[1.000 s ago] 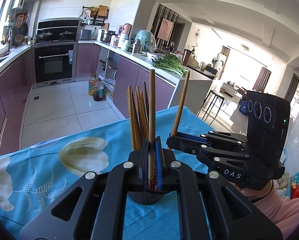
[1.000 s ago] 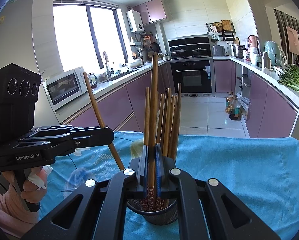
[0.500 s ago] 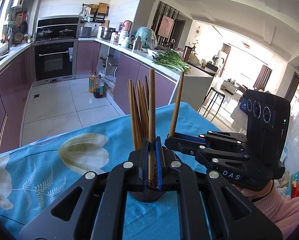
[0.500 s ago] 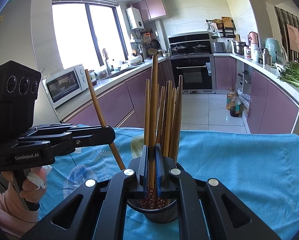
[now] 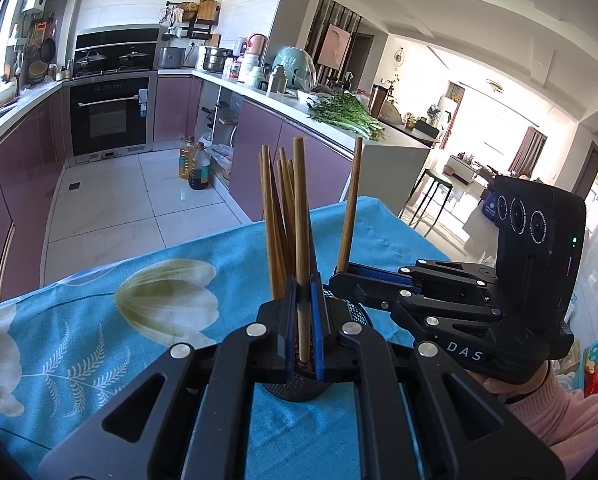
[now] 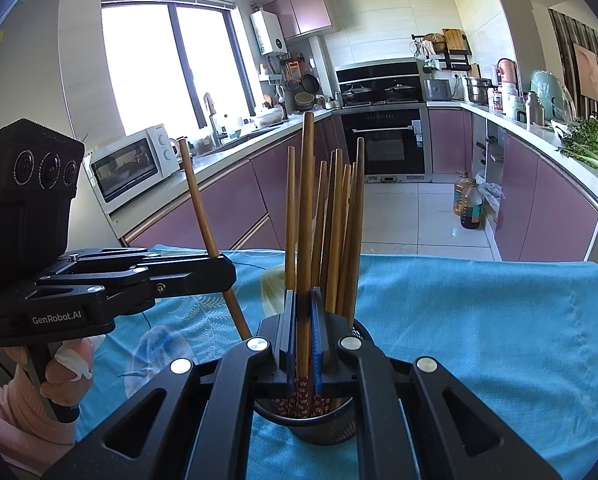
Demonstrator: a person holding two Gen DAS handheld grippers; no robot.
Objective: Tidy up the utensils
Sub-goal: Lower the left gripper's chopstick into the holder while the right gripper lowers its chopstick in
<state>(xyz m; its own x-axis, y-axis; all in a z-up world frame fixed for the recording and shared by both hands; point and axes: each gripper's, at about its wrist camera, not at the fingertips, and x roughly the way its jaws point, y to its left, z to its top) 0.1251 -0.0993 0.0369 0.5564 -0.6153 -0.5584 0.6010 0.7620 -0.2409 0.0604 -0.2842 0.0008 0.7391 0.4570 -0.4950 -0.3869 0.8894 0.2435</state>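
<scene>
A black mesh holder (image 6: pixel 323 420) stands on the blue floral tablecloth (image 6: pixel 479 320) with several wooden chopsticks (image 6: pixel 339 232) upright in it. It also shows in the left wrist view (image 5: pixel 299 386). My left gripper (image 5: pixel 304 320) is shut on one wooden chopstick (image 5: pixel 300 240), held upright over the holder; from the right wrist view this gripper (image 6: pixel 219 272) holds its chopstick (image 6: pixel 203 216) tilted. My right gripper (image 6: pixel 302 340) is shut on another chopstick (image 6: pixel 306 220), its patterned end down in the holder; it appears in the left wrist view (image 5: pixel 339 276) with its chopstick (image 5: pixel 349 208).
The table's far edge (image 5: pixel 219 236) drops to a tiled kitchen floor (image 5: pixel 111 200). Purple cabinets (image 6: pixel 539 208), an oven (image 6: pixel 383 140) and a microwave (image 6: pixel 131 164) stand beyond. Oil bottles (image 5: pixel 195 164) sit on the floor.
Both grippers have lowered slightly with their chopsticks toward the holder; the right gripper's chopstick has come more upright and closer to the holder.
</scene>
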